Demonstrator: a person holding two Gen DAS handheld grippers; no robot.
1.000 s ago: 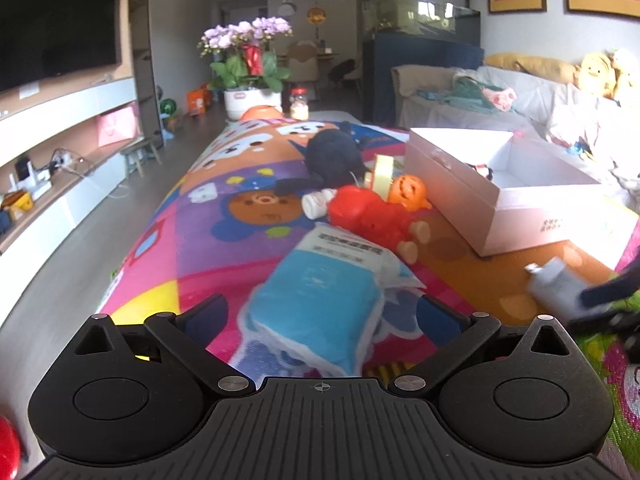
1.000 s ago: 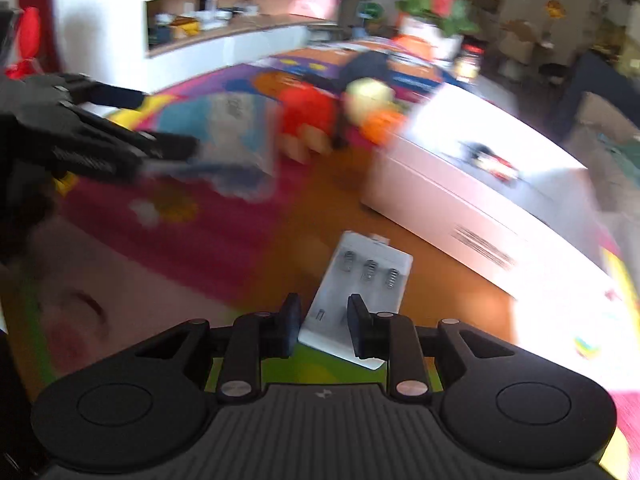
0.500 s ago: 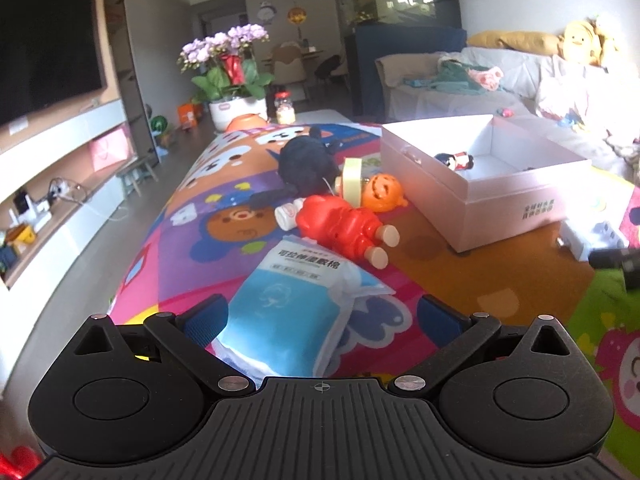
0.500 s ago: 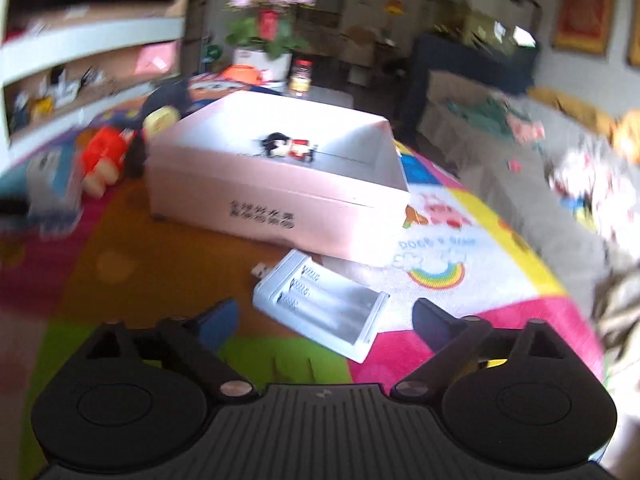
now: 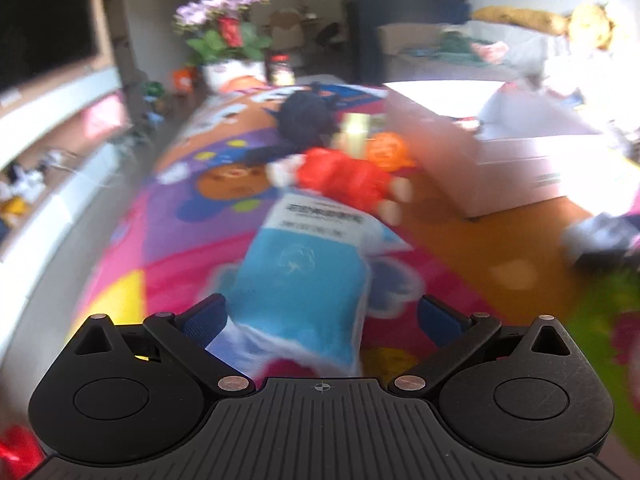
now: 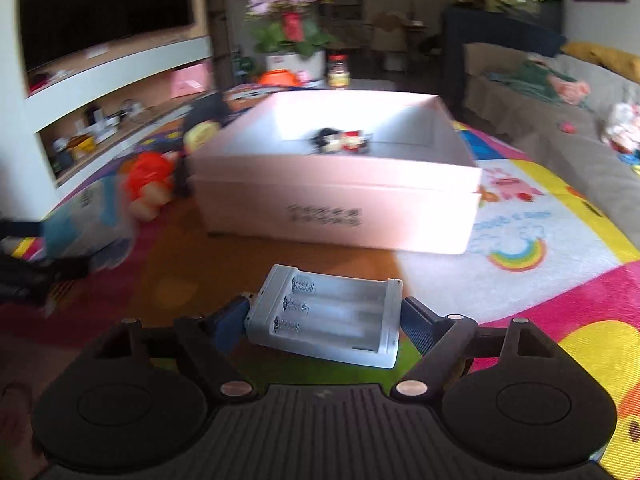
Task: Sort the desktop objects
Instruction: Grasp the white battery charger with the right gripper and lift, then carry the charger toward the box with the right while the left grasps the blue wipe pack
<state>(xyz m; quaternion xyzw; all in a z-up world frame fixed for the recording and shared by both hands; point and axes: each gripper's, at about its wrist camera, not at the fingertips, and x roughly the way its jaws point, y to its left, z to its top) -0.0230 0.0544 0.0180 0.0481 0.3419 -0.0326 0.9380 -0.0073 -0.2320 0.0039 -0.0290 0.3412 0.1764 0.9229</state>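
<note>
My left gripper (image 5: 320,316) is open, its fingers on either side of the near end of a blue and white soft pack (image 5: 304,272) that lies on the colourful mat. A red doll (image 5: 344,180), an orange pumpkin toy (image 5: 386,152) and a black plush (image 5: 306,116) lie beyond it. My right gripper (image 6: 324,320) is open, with a white battery charger (image 6: 332,316) lying between its fingers on the mat. The open white box (image 6: 340,208) stands just past it, with small toys (image 6: 340,140) inside.
A flower pot (image 6: 294,60) and a jar (image 6: 338,74) stand at the far end of the mat. A sofa (image 6: 560,120) runs along the right, a TV shelf (image 6: 100,92) along the left. The left gripper shows blurred at the right wrist view's left edge (image 6: 24,272).
My right gripper opened, swung toward the box, and now straddles the charger crosswise. My left gripper moved forward and down over the blue pack; its view is motion-blurred.
</note>
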